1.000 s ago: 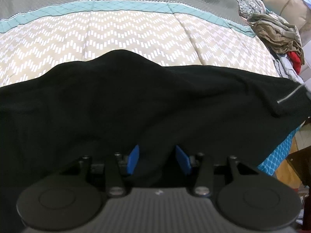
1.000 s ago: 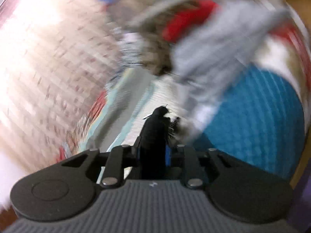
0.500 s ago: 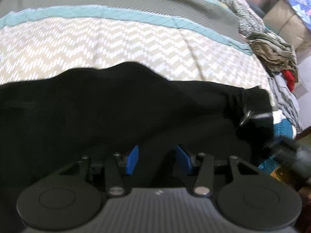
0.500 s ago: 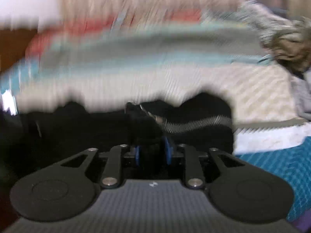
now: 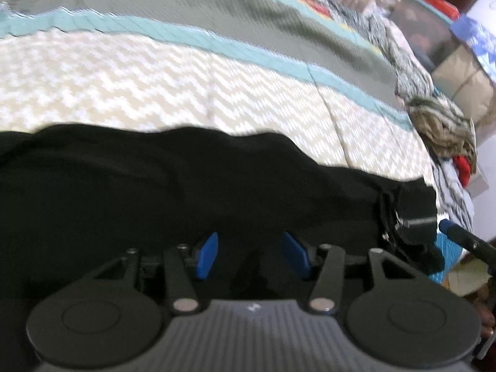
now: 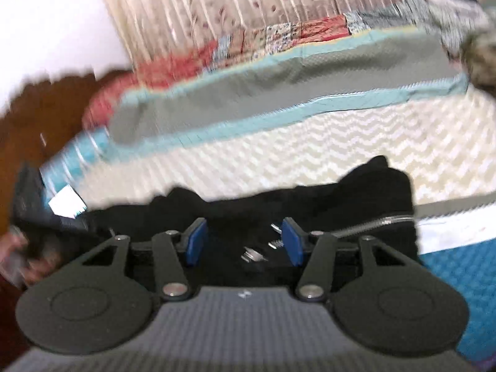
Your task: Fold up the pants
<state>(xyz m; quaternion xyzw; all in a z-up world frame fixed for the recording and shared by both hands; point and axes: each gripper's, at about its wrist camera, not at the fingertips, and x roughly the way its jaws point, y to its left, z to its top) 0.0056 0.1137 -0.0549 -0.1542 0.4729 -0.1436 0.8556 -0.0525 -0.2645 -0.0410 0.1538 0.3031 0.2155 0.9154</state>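
Black pants [image 5: 173,183] lie spread across the near part of the bed, with a zipper end [image 5: 415,223] at the right. My left gripper [image 5: 251,255] is open, its blue pads low over the black cloth. My right gripper [image 6: 243,243] is open over the zipper end of the pants [image 6: 350,198], metal zipper parts [image 6: 254,254] between its pads. The right gripper's tip also shows in the left wrist view [image 5: 458,237], just right of the pants.
The bed carries a beige chevron quilt [image 5: 155,86] with teal and grey bands. A pile of clothes [image 5: 443,127] sits at the bed's right edge. A teal blanket [image 6: 458,282] lies at the near right. A curtain [image 6: 248,3] hangs behind the bed.
My right gripper has swung over to the pants and opened, letting go of the black cloth it held. The pants' right end now lies folded in on the bed.
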